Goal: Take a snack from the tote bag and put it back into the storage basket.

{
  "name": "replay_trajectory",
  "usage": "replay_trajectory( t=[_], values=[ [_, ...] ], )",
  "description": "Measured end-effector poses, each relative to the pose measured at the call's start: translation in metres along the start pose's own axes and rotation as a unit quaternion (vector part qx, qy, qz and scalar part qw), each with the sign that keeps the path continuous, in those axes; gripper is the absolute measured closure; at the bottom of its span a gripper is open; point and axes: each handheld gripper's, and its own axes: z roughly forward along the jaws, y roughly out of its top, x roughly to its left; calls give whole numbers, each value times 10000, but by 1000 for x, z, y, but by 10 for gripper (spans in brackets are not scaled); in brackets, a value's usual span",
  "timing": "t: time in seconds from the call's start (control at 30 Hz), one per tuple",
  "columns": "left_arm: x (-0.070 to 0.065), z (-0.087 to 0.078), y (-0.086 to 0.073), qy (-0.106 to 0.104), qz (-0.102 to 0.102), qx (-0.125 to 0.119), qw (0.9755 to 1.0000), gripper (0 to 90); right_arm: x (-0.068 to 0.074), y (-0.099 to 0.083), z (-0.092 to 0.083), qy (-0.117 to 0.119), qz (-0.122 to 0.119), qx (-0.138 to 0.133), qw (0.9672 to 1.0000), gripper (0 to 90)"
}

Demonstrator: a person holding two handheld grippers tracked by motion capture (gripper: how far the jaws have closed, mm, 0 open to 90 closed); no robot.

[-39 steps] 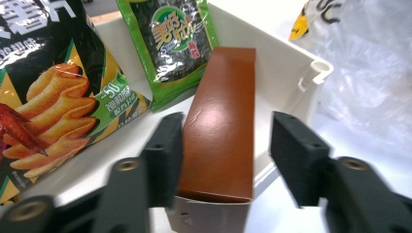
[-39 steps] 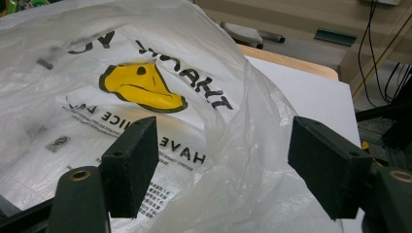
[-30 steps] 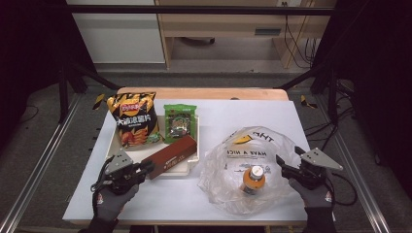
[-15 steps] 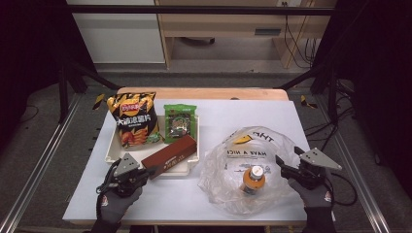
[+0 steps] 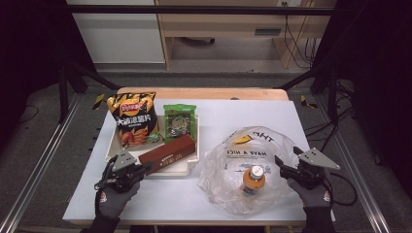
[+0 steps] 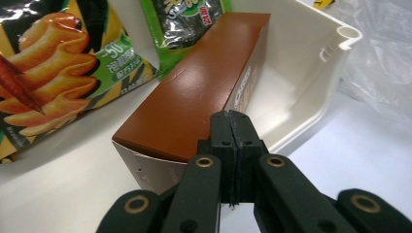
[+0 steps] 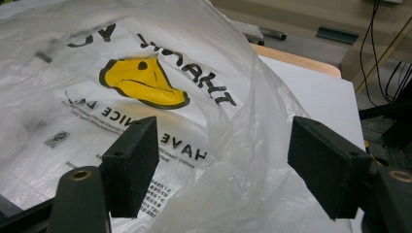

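White tabletop (image 5: 184,199) carries everything, and we place things by the tray (image 5: 193,164) at its left half.

At the tray's near left corner, our left gripper (image 5: 145,169) has changed. A second ago its jaws stood slightly apart; now they are pressed together, tip against tip, with no gap left in the left gripper view (image 6: 232,131). They sit at the near end of the brown box (image 5: 167,154), which lies slantwise in the tray's front part. We cannot tell whether a thin edge of card is caught between the pads. The hand itself has hardly shifted.

Behind the box, in the tray's far part, lie the chips (image 5: 133,119) and, to their right, the seaweed (image 5: 180,121), both untouched.

Right of the tray lies the plastic bag (image 5: 248,145) with a bottle (image 5: 253,178) inside. Beyond it, farthest from the tray, our right gripper (image 5: 283,170) is unchanged. Its jaws are spread wide either side of a raised fold of the bag's rim, not pressing it.

We judge that the left side has just made its grab at the box. If the pinch holds, the box can be lifted out and carried right to the bag; if it missed, we must reopen and try again.
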Motion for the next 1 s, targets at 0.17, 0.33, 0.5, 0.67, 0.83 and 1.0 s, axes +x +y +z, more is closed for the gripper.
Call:
replay_trajectory(
  t=[0.17,0.33,0.5,0.67,0.83,1.0],
  values=[
    [5,6,-2,182,35,142,9997,886,1,0,1,15,4,9,10000,274],
    [9,14,-3,226,-35,253,9994,886,0,0,1,9,11,3,10000,274],
    [14,17,-4,309,-124,306,9990,886,0,-1,2,4,-23,17,10000,274],
    [18,17,-6,381,-197,318,9986,888,0,-1,1,3,-15,20,10000,274],
    [23,19,-7,491,-266,349,9978,885,1,-1,2,12,-13,23,10000,274],
    [28,24,-6,529,-330,351,9974,882,1,-1,2,12,-21,42,10000,274]
  ],
)
